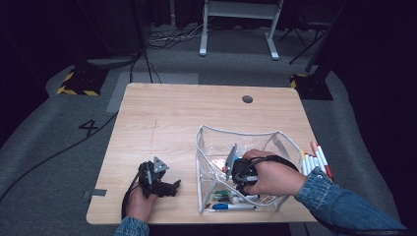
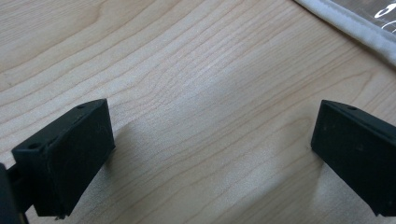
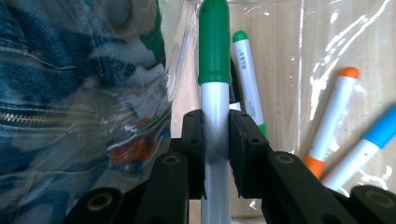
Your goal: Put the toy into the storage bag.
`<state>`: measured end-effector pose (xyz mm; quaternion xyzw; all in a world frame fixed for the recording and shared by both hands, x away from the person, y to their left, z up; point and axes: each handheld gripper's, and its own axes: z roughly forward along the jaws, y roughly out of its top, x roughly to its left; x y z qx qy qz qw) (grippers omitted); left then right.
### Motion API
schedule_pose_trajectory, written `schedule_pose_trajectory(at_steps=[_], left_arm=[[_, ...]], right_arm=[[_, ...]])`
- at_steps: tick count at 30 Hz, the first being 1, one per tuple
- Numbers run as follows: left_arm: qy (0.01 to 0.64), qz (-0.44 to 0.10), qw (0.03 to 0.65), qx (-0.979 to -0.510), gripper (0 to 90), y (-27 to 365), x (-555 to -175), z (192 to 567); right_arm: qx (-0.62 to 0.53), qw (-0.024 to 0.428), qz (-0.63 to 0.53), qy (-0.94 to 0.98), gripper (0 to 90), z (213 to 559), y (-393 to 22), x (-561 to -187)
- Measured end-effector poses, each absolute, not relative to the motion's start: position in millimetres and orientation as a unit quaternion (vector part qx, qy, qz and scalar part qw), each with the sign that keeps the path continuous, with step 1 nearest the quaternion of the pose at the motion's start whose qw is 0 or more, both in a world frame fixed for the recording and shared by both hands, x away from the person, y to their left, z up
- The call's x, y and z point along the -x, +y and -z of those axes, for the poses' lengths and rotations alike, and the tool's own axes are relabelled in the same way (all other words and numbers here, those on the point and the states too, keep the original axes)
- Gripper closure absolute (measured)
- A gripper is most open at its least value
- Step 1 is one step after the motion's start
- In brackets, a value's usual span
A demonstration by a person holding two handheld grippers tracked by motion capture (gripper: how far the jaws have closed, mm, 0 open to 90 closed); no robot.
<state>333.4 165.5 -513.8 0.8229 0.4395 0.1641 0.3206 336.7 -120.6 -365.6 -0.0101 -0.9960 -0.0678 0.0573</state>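
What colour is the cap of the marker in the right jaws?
Green, clearest in the right gripper view.

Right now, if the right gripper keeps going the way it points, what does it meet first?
The right gripper, shut on the green-capped marker, points into the clear pouch. First in line looks like the green-and-white marker lying just beyond it, though depth is unclear.

Green-capped marker (image 3: pixel 215 84) — white barrel, cap pointing away — pinched upright-in-view inside the clear pouch (image 1: pixel 206 147).
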Motion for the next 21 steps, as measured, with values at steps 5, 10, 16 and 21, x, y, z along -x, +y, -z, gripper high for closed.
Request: schedule_pose_trajectory(at_steps=[5, 10, 16, 21], left_arm=[[0.439, -0.164, 0.321, -0.823, 0.0, 165.5, -333.4, 513.8], [0.44, -0.164, 0.321, -0.823, 0.0, 165.4, -333.4, 513.8], [0.439, -0.164, 0.322, -0.823, 0.0, 165.4, -333.6, 513.9], [0.439, -0.164, 0.322, -0.823, 0.0, 165.4, -333.6, 514.0]], right_arm=[[0.011, 0.068, 0.062, -0.996, 77.2, 379.5, -116.6, -340.3], [0.017, 0.08, 0.062, -0.995, 77.2, 390.0, -115.3, -343.2], [0.013, 0.084, 0.059, -0.995, 77.1, 397.3, -112.7, -344.1], [0.008, 0.089, 0.049, -0.995, 77.1, 402.6, -111.4, -345.1]])
